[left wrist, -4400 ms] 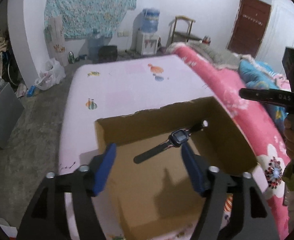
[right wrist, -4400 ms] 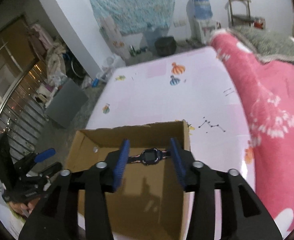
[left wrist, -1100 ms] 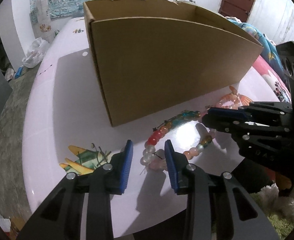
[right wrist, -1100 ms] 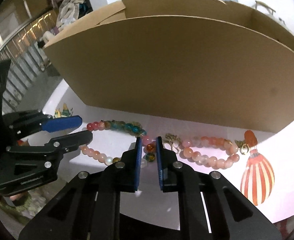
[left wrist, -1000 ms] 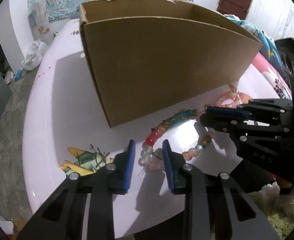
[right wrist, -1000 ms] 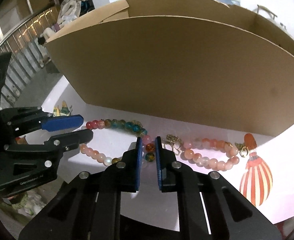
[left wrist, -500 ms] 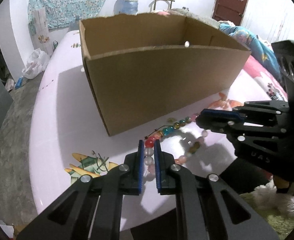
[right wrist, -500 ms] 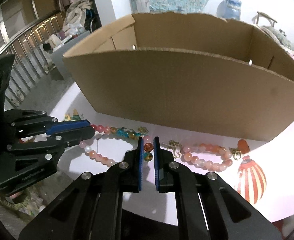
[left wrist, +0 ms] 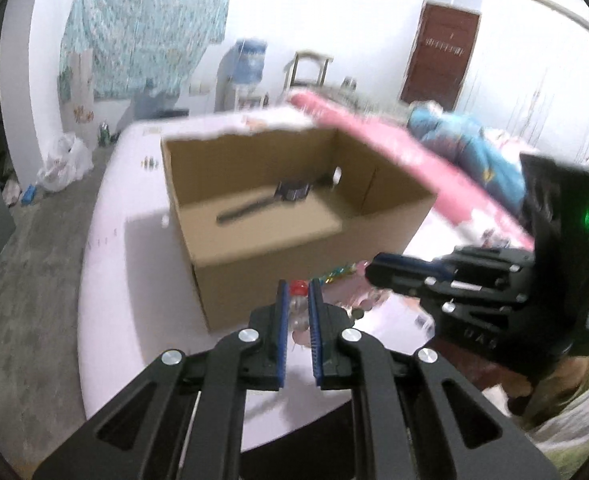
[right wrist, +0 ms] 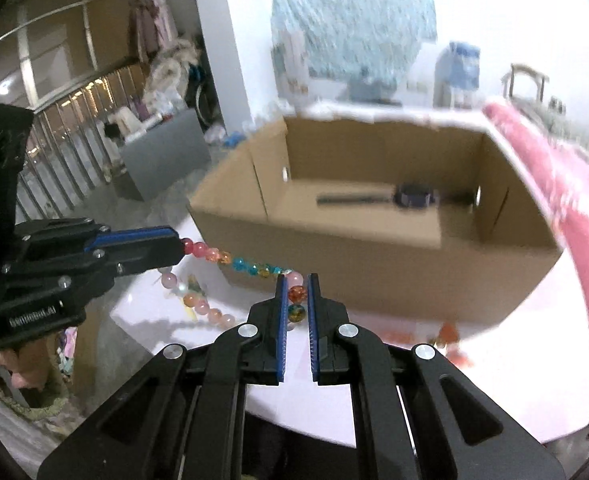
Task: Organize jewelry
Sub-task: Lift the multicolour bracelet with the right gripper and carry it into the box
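Both grippers (left wrist: pixel 296 292) (right wrist: pixel 295 292) have lifted the bead bracelet (right wrist: pixel 254 266) — off the table (left wrist: pixel 106 280).

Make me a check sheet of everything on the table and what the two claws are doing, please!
Surface: pale pink table with cartoon prints.
Job's things: bead bracelet strung between both claws; watch lying inside the open cardboard box; blurred pink beads by the box.
Clutter: nothing seen on the table besides these.
Grippers: left claw shut on the bracelet; right claw shut on the bracelet.
Cables: nothing seen.
Surroundings: pink blanket, water dispenser, brown door.
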{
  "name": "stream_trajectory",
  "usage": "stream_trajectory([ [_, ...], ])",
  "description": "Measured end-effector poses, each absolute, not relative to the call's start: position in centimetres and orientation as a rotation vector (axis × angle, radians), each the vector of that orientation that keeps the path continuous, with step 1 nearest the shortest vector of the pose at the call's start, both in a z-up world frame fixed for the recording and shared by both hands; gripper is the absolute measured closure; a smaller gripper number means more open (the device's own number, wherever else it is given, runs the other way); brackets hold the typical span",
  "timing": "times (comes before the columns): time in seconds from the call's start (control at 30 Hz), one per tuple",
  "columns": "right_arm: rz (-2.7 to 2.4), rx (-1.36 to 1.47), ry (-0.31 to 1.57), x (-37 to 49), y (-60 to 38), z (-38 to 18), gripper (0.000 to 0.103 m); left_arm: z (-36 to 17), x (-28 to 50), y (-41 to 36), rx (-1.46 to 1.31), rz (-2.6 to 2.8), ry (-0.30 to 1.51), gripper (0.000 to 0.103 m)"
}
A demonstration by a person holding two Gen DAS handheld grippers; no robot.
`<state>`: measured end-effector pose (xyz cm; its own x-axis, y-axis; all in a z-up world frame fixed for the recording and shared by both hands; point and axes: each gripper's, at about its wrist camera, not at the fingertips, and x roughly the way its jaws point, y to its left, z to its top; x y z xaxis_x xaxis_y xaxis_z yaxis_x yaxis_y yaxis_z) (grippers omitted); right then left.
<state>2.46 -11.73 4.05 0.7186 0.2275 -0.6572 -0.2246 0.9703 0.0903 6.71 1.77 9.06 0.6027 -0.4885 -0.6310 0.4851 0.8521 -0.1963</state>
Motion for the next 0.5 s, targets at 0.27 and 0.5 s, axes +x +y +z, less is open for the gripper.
stream_trajectory([
  [0.27,0.332,0.030,0.560,7.2,-12.4,10.2,0.096,15.1,10.2,1.8,0.031,-0.549,0.555,0.094],
  [0.5,0.369,0.228,0.869,17.8,-14.5,5.8,0.096,11.3,18.4,0.6,0.105,-0.453,0.707,0.094],
])
